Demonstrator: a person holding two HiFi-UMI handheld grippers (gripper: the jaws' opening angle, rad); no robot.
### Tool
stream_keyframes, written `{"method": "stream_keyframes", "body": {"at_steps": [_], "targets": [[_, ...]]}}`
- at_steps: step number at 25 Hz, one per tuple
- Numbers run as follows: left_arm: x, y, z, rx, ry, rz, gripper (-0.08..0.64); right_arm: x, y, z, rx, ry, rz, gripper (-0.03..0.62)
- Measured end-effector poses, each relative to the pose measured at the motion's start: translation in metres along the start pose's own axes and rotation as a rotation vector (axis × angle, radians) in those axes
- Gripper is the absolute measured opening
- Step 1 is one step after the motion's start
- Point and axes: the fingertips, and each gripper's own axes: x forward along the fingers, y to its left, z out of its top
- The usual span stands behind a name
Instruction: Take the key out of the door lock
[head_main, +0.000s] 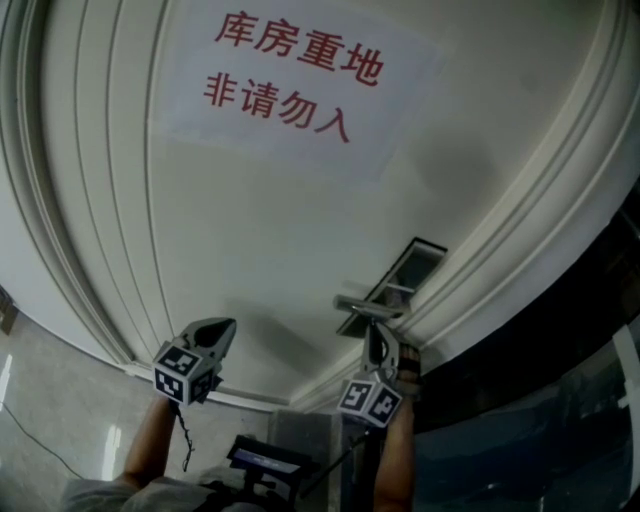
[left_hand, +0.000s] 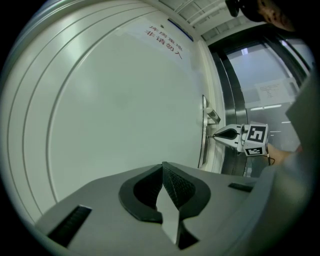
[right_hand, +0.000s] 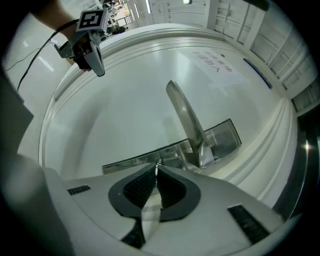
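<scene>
A white door (head_main: 280, 230) carries a steel lock plate (right_hand: 220, 137) with a lever handle (right_hand: 185, 115). My right gripper (right_hand: 156, 166) has its tips against the plate just below the handle, shut on a thin bright bit of metal, the key (right_hand: 157, 163), which is mostly hidden by the pads. The head view shows that gripper (head_main: 377, 328) pointing up under the handle (head_main: 370, 306). In the left gripper view its tip (left_hand: 215, 135) meets the plate (left_hand: 204, 130). My left gripper (left_hand: 163, 166) is shut and empty, held apart from the lock, facing the plain door panel (head_main: 228, 325).
A paper sign (head_main: 290, 75) with red characters hangs on the door above. Curved door mouldings (head_main: 520, 250) run beside the lock. Dark glass panels (head_main: 540, 400) stand to the right of the frame. A black cable (head_main: 185, 440) trails from the left gripper.
</scene>
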Motion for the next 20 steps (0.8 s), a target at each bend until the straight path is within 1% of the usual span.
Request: {"method": "stream_keyframes", "body": {"at_steps": [9,13,20], "targets": [[-0.0015,0.0047,-0.0018,-0.007,0.0,0.007,0.008,-0.0014,0.0024,-0.0004,-0.113,0.016,-0.005,0.018],[-0.0014,0.0053,-0.0031,-0.01,0.001,0.007,0.008,-0.0024,0.002,0.0001,-0.108,0.008,0.002,0.017],[-0.0003,0.0047,-0.0025,-0.006,0.0,0.005,0.008,-0.0027,0.0037,-0.0006,-0.149,0.004,-0.015,0.017]]}}
